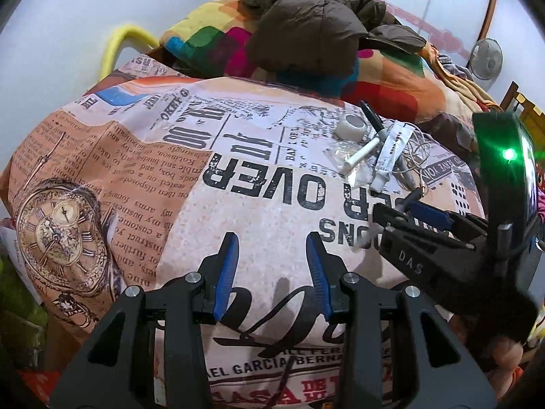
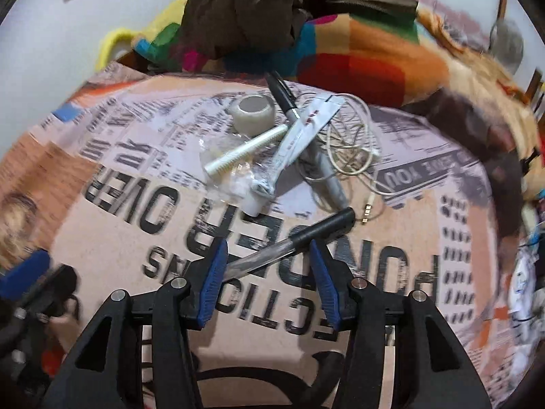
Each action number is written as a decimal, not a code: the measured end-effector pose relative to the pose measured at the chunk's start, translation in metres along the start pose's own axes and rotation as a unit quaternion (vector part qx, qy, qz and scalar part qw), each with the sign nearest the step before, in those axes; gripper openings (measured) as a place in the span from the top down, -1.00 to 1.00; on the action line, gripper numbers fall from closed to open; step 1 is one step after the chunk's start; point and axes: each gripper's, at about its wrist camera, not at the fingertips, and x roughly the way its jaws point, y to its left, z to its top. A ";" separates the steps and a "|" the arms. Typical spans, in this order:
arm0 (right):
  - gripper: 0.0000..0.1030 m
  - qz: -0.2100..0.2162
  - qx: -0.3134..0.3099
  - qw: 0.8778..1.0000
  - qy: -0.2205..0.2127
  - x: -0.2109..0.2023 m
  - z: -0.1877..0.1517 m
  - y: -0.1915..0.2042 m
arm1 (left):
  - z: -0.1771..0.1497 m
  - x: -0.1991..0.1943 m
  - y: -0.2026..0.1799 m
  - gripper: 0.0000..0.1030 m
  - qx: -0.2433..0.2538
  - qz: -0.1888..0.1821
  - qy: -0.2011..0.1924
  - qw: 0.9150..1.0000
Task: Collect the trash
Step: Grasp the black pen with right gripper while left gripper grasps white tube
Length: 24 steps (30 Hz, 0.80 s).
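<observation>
My right gripper (image 2: 267,266) tilts down, part open around a black pen (image 2: 289,247), while my left gripper (image 1: 270,269) hangs part open, empty, over bare bedspread (image 1: 143,156).

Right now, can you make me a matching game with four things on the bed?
Things:
1. roll of tape
2. earphone cable
3. jacket
4. clear pen

Descriptions:
A. dark brown, heaped on the colourful blanket
B. between the right gripper's open jaws
C. white, short and round, hole facing up
D. cream, tangled in loops

Pairs: 1-C, 2-D, 3-A, 4-B
</observation>
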 end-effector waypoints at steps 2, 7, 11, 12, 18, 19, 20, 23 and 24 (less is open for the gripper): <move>0.10 0.005 0.008 1.000 -0.002 0.000 -0.004 -0.008 | 0.000 0.000 0.000 0.22 0.000 0.002 0.000 1.000; 0.27 0.018 0.020 1.000 -0.001 -0.002 -0.009 -0.035 | -0.001 -0.006 -0.006 0.22 0.003 0.001 -0.004 1.000; 0.78 0.007 0.016 1.000 -0.010 -0.004 -0.010 -0.046 | -0.001 -0.008 -0.013 0.22 0.004 -0.005 -0.003 1.000; 0.80 0.013 0.015 1.000 -0.011 -0.004 -0.011 -0.050 | 0.000 -0.008 -0.015 0.22 0.004 -0.011 0.000 1.000; 0.83 0.074 0.052 0.996 0.003 -0.003 -0.001 -0.064 | 0.010 -0.002 -0.042 0.22 0.023 -0.040 0.011 0.999; 0.83 0.078 0.058 0.995 -0.003 -0.007 0.001 -0.069 | 0.012 0.000 -0.046 0.22 0.027 -0.044 0.011 0.999; 0.83 0.085 0.065 0.994 -0.010 -0.012 0.002 -0.077 | 0.016 0.003 -0.054 0.22 0.034 -0.050 0.010 0.998; 0.83 0.103 0.083 0.991 -0.023 -0.024 0.005 -0.096 | 0.025 0.014 -0.074 0.22 0.045 -0.068 0.012 0.997; 0.83 0.107 0.087 0.990 -0.026 -0.027 0.004 -0.101 | 0.028 0.019 -0.080 0.22 0.048 -0.073 0.013 0.996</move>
